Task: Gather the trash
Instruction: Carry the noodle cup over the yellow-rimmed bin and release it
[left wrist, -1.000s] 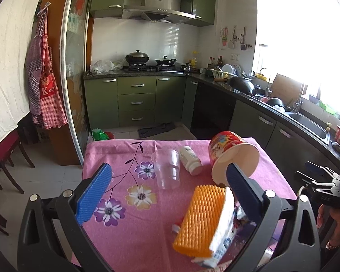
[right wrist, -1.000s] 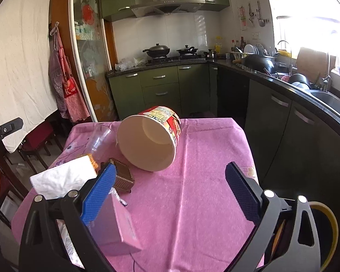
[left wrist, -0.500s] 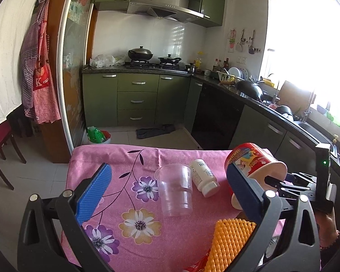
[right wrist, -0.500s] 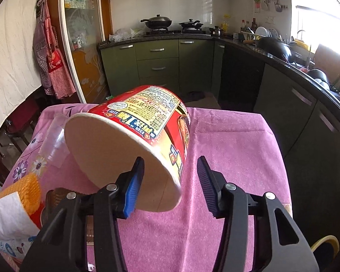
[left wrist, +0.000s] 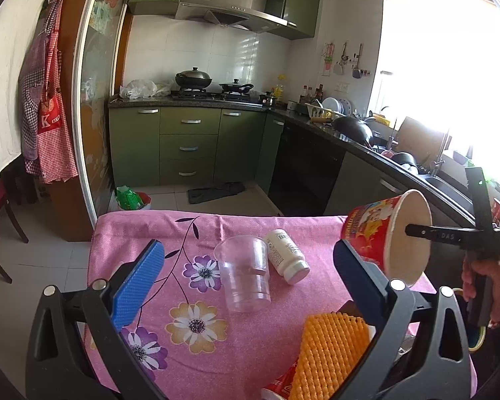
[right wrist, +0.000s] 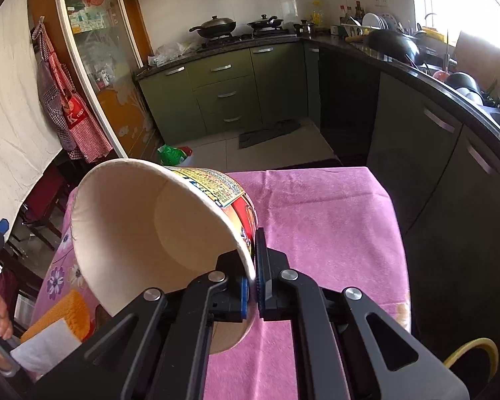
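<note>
Left wrist view, left to right: the left gripper hangs over the pink flowered tablecloth, its blue-padded fingers spread wide apart with nothing between them. Between the fingers, on the cloth, a clear plastic cup lies on its side, mouth toward the far edge, nothing visible inside it. Just beside it to the right lies a small white plastic bottle with a printed label and white cap, close to the cup; contact cannot be confirmed. Near the lower edge sits an orange ridged sponge-like block, with part of a red and white wrapper under it; the rest of that pile is hidden behind the gripper frame. At right, the red printed paper noodle bowl is held off the cloth, tilted, open mouth facing right. Right wrist view: the orange block and a white tissue-like piece lie at lower left. The bowl fills the centre, its pale interior showing no contents. The right gripper has its fingers pressed together on the bowl's rim wall, one pad inside, one outside. To the right, bare pink cloth.
</note>
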Motion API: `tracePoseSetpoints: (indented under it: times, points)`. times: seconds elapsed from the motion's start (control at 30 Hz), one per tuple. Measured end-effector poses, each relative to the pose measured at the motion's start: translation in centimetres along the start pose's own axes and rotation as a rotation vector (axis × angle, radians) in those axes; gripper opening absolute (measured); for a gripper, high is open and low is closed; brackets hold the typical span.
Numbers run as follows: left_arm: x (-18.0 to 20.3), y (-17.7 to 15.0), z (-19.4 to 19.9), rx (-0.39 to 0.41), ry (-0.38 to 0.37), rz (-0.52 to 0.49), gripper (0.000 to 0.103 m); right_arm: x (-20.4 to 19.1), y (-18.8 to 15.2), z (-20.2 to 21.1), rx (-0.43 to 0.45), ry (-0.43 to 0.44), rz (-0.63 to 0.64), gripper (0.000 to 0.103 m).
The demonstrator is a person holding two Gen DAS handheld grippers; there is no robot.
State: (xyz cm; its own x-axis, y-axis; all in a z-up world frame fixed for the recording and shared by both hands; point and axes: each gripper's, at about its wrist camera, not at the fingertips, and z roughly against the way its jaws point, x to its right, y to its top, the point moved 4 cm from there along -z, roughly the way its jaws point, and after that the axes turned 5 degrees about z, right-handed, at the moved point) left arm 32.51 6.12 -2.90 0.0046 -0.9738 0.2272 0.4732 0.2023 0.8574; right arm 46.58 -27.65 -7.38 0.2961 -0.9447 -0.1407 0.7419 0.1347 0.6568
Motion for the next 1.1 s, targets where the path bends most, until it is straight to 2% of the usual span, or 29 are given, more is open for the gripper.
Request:
tracePoseSetpoints:
  times: [0.1,0.2,0.33,0.43,0.53,0.67,0.9,0.97,1.0,1.03,1.07,1.1]
  points:
    - [0.6,0.2,1.4,0.017,-0.023,-0.008,0.097,4.4,-0.6,4.8,-0.077,-0.007,-0.069,0.005]
    - [1.4,0.2,3.1,0.021,-0.057,-0.024,0.097,9.3,-2.8,10.2,-0.142,-0.070,-0.146,0.005]
    - [2.6,-0.7,5.7,-0.002,-0.108,-0.037,0.097,16.9,-8.3,16.1,-0.224,-0.135,-0.312,0.005]
    - [3.4,-1.7,7.8,-0.021,-0.156,-0.023,0.097,21.7,-13.0,18.3,-0.301,-0.179,-0.419,0.005]
    - [4.3,-2.8,9.5,-0.034,-0.169,-0.029,0.097,26.6,-17.6,18.2,-0.376,-0.201,-0.505,0.005]
    - [5.5,-4.6,11.2,-0.055,-0.172,-0.040,0.097,31.2,-22.7,15.7,-0.460,-0.216,-0.591,0.005]
    - [8.1,-7.5,12.7,-0.132,-0.170,-0.088,0.097,34.0,-26.8,9.8,-0.553,-0.166,-0.599,0.005]
    - [8.9,-8.0,12.9,-0.150,-0.166,-0.109,0.097,34.2,-27.4,8.5,-0.570,-0.142,-0.601,0.010]
    - [9.2,-8.3,13.0,-0.158,-0.163,-0.121,0.097,34.5,-27.7,8.1,-0.569,-0.137,-0.608,0.019]
    - [9.4,-8.4,13.0,-0.163,-0.160,-0.131,0.097,34.8,-27.8,8.1,-0.569,-0.154,-0.603,0.037]
    - [9.7,-8.4,13.2,-0.165,-0.157,-0.139,0.097,34.9,-27.8,8.2,-0.564,-0.169,-0.585,0.043]
    - [9.9,-8.5,13.3,-0.166,-0.156,-0.144,0.097,34.9,-27.7,8.5,-0.554,-0.169,-0.575,0.044]
